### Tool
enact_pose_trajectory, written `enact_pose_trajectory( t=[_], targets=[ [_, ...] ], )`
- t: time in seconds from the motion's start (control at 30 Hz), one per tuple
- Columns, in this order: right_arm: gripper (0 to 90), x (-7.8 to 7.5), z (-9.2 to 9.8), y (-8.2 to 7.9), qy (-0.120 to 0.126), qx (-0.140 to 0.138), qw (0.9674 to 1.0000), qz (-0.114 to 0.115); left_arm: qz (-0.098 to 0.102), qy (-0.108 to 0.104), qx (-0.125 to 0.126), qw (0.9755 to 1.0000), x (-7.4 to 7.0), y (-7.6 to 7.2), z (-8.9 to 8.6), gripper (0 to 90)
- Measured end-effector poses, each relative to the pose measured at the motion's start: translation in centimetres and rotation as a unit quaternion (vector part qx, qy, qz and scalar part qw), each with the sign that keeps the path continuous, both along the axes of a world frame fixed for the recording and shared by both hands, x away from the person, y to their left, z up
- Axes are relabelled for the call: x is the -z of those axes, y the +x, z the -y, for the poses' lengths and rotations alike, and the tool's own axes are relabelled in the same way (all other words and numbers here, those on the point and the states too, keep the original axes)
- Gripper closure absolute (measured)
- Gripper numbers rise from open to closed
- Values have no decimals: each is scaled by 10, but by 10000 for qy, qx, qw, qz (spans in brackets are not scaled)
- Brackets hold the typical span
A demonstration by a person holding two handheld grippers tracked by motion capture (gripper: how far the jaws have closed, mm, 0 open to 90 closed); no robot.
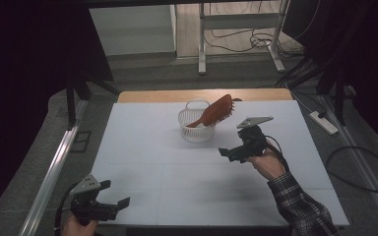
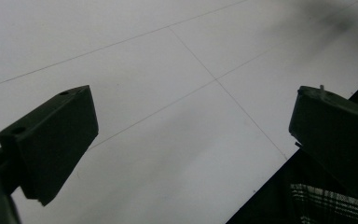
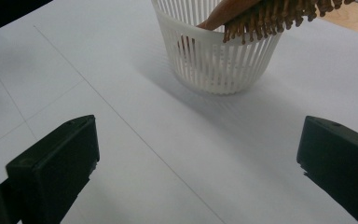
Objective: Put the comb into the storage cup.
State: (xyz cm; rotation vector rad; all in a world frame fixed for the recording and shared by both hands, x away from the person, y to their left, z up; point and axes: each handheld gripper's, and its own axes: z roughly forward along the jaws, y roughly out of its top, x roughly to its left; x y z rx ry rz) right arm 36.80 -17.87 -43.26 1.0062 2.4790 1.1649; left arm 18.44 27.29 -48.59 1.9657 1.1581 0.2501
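Observation:
A white slatted basket (image 1: 195,129) (image 3: 214,65) stands on the far middle of the white table (image 1: 177,177). A brown wooden hairbrush (image 1: 217,111) (image 3: 265,14) leans in it, handle down inside, bristled head sticking out over the rim to the right. My right gripper (image 1: 233,146) (image 3: 196,158) hovers just right of and nearer than the basket, open, nothing between its jaws, pointing at the basket. My left gripper (image 1: 115,193) (image 2: 191,135) is open at the table's near left corner, over bare white board.
A plaid sleeve (image 1: 300,206) (image 2: 331,205) reaches in from the bottom right. A strip of bare wood (image 1: 202,95) runs along the table's far edge. On the floor are a power strip (image 1: 323,122), cables and metal frame legs (image 1: 202,49); a metal rail (image 1: 54,172) runs along the left.

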Motion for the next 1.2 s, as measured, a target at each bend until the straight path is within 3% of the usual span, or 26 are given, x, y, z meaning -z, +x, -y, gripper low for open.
enact_pose_trajectory(
  t=[0.63, 1.2],
  targets=[
    [0, 2, 22, -21, 43, 10, 10000, 29, -12, -29, -17, 10000, 0, 0, 0, 13],
    [0, 6, 44, -42, -67, 27, 10000, -3, -24, -50, -25, 10000, 0, 0, -1, 14]
  ],
)
